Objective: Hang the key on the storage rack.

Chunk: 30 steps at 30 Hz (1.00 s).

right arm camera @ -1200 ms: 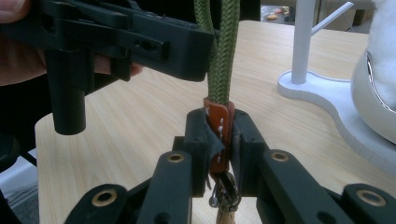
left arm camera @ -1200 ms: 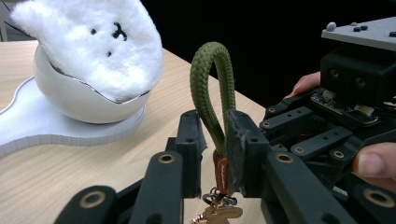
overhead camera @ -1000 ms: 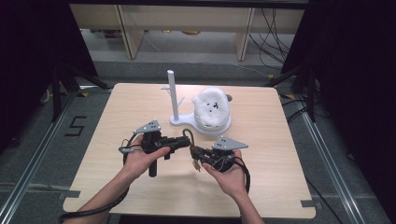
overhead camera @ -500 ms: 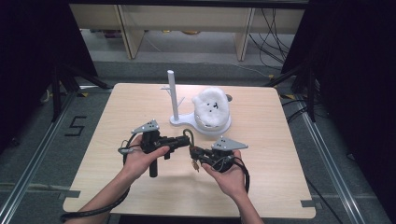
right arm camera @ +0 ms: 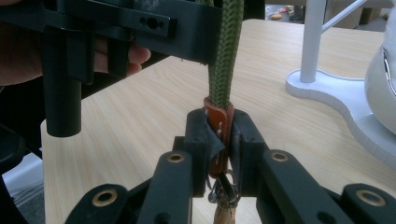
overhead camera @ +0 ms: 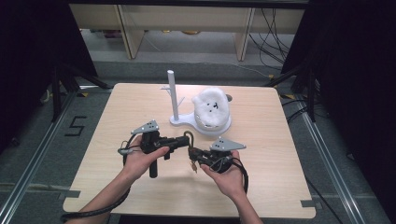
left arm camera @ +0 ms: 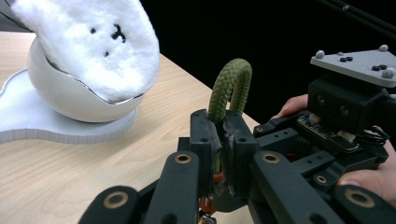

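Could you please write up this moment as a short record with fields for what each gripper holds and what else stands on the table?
held item: green rope loop with a brown leather tab
left gripper: jaws shut on the rope loop
right gripper: jaws shut on the leather tab
table: light wood
behind the grippers: white stand with an upright post; fluffy white plush in its bowl

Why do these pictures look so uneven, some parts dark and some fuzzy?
In the high view the table is evenly lit while its surroundings fall into black. In the left gripper view the green rope loop is sharp against darkness. In the right gripper view the rope is crisp, but the white post behind looks soft.
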Available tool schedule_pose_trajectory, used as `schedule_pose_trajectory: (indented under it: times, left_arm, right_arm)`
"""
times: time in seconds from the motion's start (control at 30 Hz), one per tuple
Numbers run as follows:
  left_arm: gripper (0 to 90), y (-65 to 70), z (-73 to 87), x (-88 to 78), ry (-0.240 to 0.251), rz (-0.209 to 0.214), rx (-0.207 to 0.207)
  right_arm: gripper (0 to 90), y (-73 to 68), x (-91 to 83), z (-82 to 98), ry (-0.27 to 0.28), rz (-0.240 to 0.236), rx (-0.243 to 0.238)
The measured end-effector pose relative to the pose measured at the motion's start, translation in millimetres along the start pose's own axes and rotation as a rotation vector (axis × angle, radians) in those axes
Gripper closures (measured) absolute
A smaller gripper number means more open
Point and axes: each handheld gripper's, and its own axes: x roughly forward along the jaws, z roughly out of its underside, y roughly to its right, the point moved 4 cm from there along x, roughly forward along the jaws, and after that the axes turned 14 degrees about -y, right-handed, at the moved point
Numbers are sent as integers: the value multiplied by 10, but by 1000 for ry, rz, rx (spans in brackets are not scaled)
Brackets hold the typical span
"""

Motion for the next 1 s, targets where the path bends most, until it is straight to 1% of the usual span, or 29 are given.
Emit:
schedule_pose_trajectory:
  times: [0.03,0.13,0.17,0.2,0.23,0.27,0.3,0.37,0.4,0.43,0.47,0.5,0.53,0.57,0.6,0.63,0.7,0.73,0.77,0.8,0.83,0.87,0.9,0.93,0.97,1.0]
  left_arm:
    - [835,1,0,-5,-2,0,1]
    - [838,10,-4,-18,0,-7,15]
    - [838,13,-7,-21,3,-10,24]
    - [840,23,-13,-29,10,-14,35]
    - [840,23,-13,-29,10,-14,35]
    - [840,29,-16,-35,9,-19,41]
    - [841,32,-20,-39,11,-21,47]
    - [842,34,-27,-54,12,-38,62]
    - [842,31,-31,-65,12,-46,65]
    - [842,23,-36,-75,17,-52,68]
    - [842,18,-40,-84,19,-55,65]
    - [842,11,-48,-93,25,-59,68]
    - [842,5,-53,-106,26,-68,72]
    - [842,-2,-61,-118,32,-79,80]
    - [842,-9,-68,-129,39,-88,89]
    - [842,-15,-73,-143,38,-100,96]
    - [842,-31,-82,-167,42,-112,105]
    - [842,-40,-85,-178,44,-123,106]
    - [842,-49,-87,-191,44,-131,111]
    - [842,-61,-89,-206,46,-141,114]
    - [842,-71,-92,-219,50,-149,114]
    - [842,-83,-93,-235,54,-155,114]
    - [842,-97,-97,-249,60,-163,113]
    - [842,-109,-97,-265,60,-168,111]
    - [842,-120,-100,-276,67,-170,108]
    - [842,-130,-101,-289,68,-171,103]
  right_arm:
    - [796,-10,9,2,-1,-14,11]
    - [796,-22,6,-1,-3,-12,14]
    - [796,-38,6,-1,-5,-22,28]
    - [793,-33,6,-13,-2,-20,21]
    - [793,-33,6,-13,-2,-20,21]
    - [790,-17,12,-23,0,-8,5]
    - [783,-24,8,-28,5,-18,5]
    - [761,-33,2,-33,7,-22,27]
    - [751,-22,2,-40,11,-19,15]
    - [746,-24,-11,-40,6,-9,22]
    - [721,-24,-25,-49,14,-8,26]
    - [721,-24,-25,-49,14,-8,26]
    - [703,-11,-23,-55,16,-5,3]
    - [684,-4,-29,-55,14,4,0]
    - [670,-7,-35,-52,15,5,19]
    - [662,-7,-44,-48,7,13,29]
    - [645,14,-59,-47,7,22,14]
    - [637,21,-70,-39,3,29,23]
    - [631,49,-82,-37,11,51,1]
    - [625,41,-89,-24,1,42,27]
    - [619,35,-108,-6,-5,53,50]
    - [615,68,-117,0,-3,57,25]
    - [613,80,-132,12,-4,60,27]
    - [610,96,-155,25,-5,76,19]
    - [608,104,-165,43,1,79,35]
    - [604,115,-182,59,1,83,40]
